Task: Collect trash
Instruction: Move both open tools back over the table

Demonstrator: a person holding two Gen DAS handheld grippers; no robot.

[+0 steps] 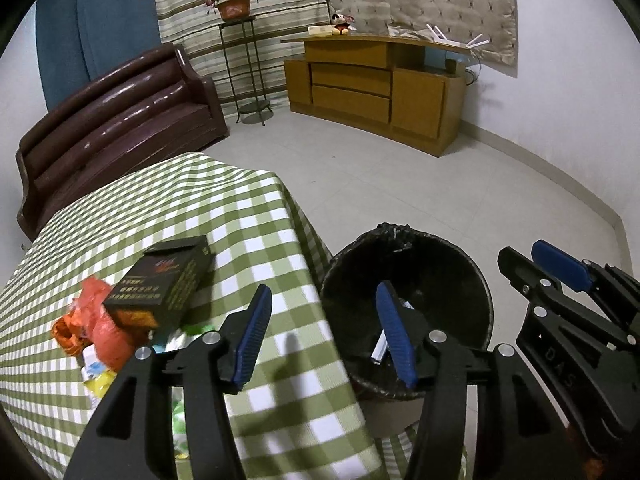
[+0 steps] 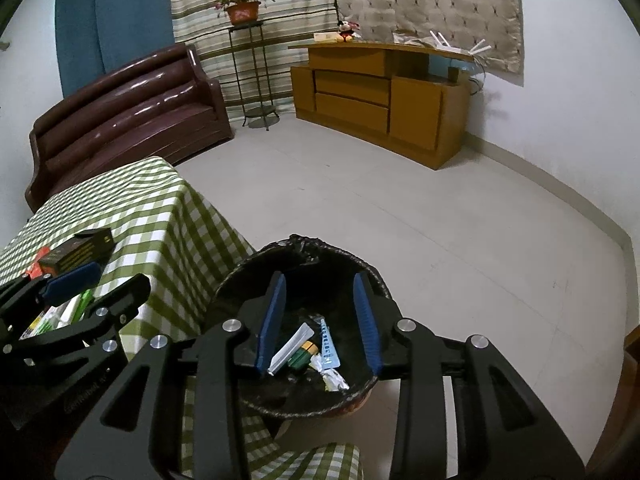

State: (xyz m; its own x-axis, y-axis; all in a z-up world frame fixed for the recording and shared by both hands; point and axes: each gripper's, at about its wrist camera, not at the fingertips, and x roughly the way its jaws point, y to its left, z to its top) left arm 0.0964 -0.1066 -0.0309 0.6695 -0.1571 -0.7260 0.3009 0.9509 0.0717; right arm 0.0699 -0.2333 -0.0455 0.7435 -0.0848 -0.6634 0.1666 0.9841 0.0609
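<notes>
- The bin (image 2: 304, 320), lined with a black bag, stood on the floor just beside the corner of the surface (image 1: 168, 208), which was covered in a green checked cloth.
- The right gripper (image 2: 320, 320) hung directly over the bin's mouth, its jaws partly open with nothing between them.
- The left gripper (image 1: 324, 336) straddled the edge of the surface nearest the bin, jaws moderately wide and empty.
- The remaining trash pile (image 1: 100, 332) lay on the surface, on the far side of the left gripper from the bin, so the left hand was the nearer one.
- A dark box (image 1: 164, 280) rested tilted on top of the pile, its long axis running away from the bin's near side toward the sofa (image 1: 120, 120).
- Inside the bin lay a white strip (image 2: 290, 348), a green-and-yellow packet (image 2: 304, 356), a pale blue wrapper (image 2: 328, 348) and crumpled scraps.
- The next reach would probably go away from the bin, toward the box.
</notes>
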